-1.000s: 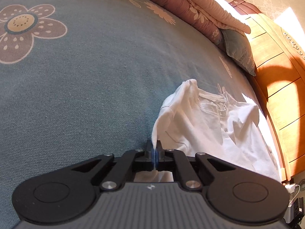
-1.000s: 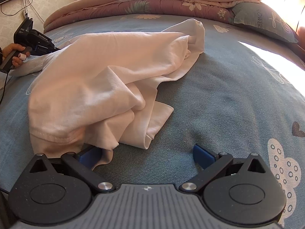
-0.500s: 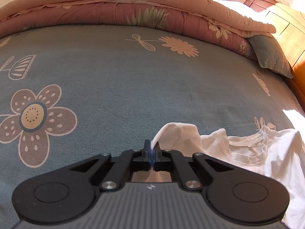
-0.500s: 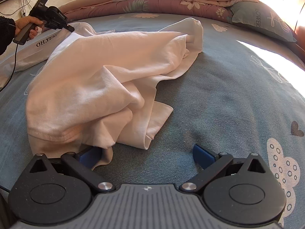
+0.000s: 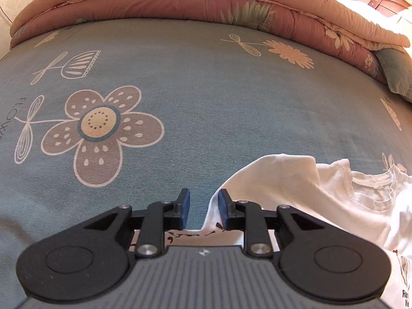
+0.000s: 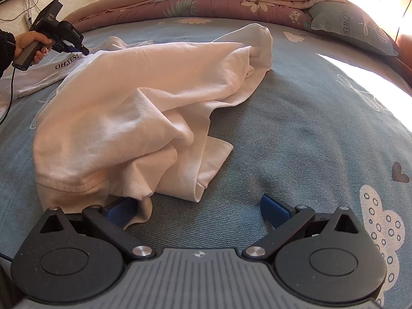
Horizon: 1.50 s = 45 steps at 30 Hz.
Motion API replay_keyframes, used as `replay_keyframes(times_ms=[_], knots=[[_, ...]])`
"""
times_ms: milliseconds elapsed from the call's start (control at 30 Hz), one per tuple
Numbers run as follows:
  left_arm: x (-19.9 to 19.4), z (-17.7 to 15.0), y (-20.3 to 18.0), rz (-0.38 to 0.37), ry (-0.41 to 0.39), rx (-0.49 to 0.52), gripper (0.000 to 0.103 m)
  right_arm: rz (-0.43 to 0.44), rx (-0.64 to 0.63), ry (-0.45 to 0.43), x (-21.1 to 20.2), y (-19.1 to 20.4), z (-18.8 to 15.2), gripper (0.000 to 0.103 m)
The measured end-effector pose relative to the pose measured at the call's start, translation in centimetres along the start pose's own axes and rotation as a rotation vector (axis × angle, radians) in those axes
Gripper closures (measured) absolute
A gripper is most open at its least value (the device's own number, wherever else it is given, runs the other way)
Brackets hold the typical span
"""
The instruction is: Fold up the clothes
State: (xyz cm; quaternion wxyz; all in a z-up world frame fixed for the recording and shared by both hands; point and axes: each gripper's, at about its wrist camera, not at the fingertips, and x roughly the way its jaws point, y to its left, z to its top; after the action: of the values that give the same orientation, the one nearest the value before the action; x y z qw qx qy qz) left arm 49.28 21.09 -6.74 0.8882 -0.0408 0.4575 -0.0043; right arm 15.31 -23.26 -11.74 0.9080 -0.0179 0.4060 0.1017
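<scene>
Left gripper (image 5: 201,207): one, jaws narrowly apart and just been opening. Nothing pinched between them; the shirt's edge lies against the inner face of the right-hand pad, bare sheet showing in the gap.

Right gripper (image 6: 197,209): one, jaws wide, nothing between them. Its left-hand pad (image 6: 121,209) sits under a drooping corner of the shirt hem; its right-hand pad stands clear over bare sheet.

Shirt (image 6: 144,108): one, white, crumpled, lying on the bed. In the right wrist view its long axis runs from the hem beside the right gripper away and up-left toward the left gripper (image 6: 60,37), held in a hand (image 6: 31,45) at the far end. Black lettering "OH,YES!" shows there. In the left wrist view the collar (image 5: 373,193) lies to the right, opening facing up.

Sheet (image 5: 206,103): one, blue-grey, printed with flowers.

Quilt (image 5: 206,5): one, pink, folded along the far edge of the bed.

Pillow (image 6: 352,31): one, blue-grey, at the far right beside the quilt.
</scene>
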Motion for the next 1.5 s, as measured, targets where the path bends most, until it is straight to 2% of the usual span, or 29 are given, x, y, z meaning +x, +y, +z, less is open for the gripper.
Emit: replay_keyframes(times_ms=[200, 300, 433, 700, 767, 967, 1000, 1033, 1067, 1267, 1300, 1367, 1500], knots=[[-4.6, -2.7, 2.2, 0.023, 0.012, 0.023, 0.073, -0.007, 0.000, -0.002, -0.1, 0.2, -0.1, 0.000], [-6.8, -4.6, 2.8, 0.023, 0.013, 0.039, 0.067, -0.018, 0.002, 0.025, -0.2, 0.3, 0.3, 0.000], [-9.6, -8.1, 3.5, 0.010, 0.004, 0.076, 0.067, -0.034, 0.009, 0.063, -0.5, 0.7, 0.5, 0.000], [-14.5, -13.7, 9.8, -0.040, -0.049, -0.129, 0.066, -0.045, 0.016, 0.085, -2.1, 1.2, -1.1, 0.000], [-16.0, -15.4, 10.9, -0.022, -0.076, -0.146, 0.066, -0.056, 0.010, 0.088, -2.2, 1.4, -1.2, 0.000], [-20.3, -20.8, 13.2, 0.002, -0.198, -0.232, 0.056, -0.079, 0.011, 0.097, -2.2, 1.8, -1.3, 0.000], [-20.7, -21.7, 13.4, 0.004, -0.212, -0.238, 0.051, -0.080, 0.012, 0.097, -2.2, 1.8, -1.3, 0.000], [-20.7, -22.5, 13.6, -0.004, -0.217, -0.253, 0.045, -0.081, 0.013, 0.097, -2.2, 1.8, -1.3, 0.000], [-20.6, -23.3, 13.9, -0.017, -0.217, -0.272, 0.044, -0.083, 0.014, 0.096, -2.2, 1.8, -1.3, 0.000], [-16.3, -26.2, 15.3, -0.142, -0.186, -0.429, 0.044, -0.089, 0.021, 0.098, -2.2, 1.9, -1.3, 0.000], [-15.4, -26.7, 15.6, -0.160, -0.202, -0.467, 0.044, -0.091, 0.023, 0.100, -2.2, 1.9, -1.3, 0.000], [-14.7, -27.2, 15.9, -0.191, -0.285, -0.505, 0.042, -0.095, 0.028, 0.101, -2.2, 2.0, -1.3, 0.000], [-13.0, -27.2, 17.4, -0.281, -0.351, -0.621, 0.042, -0.103, 0.037, 0.101, -2.2, 2.0, -1.4, 0.000]])
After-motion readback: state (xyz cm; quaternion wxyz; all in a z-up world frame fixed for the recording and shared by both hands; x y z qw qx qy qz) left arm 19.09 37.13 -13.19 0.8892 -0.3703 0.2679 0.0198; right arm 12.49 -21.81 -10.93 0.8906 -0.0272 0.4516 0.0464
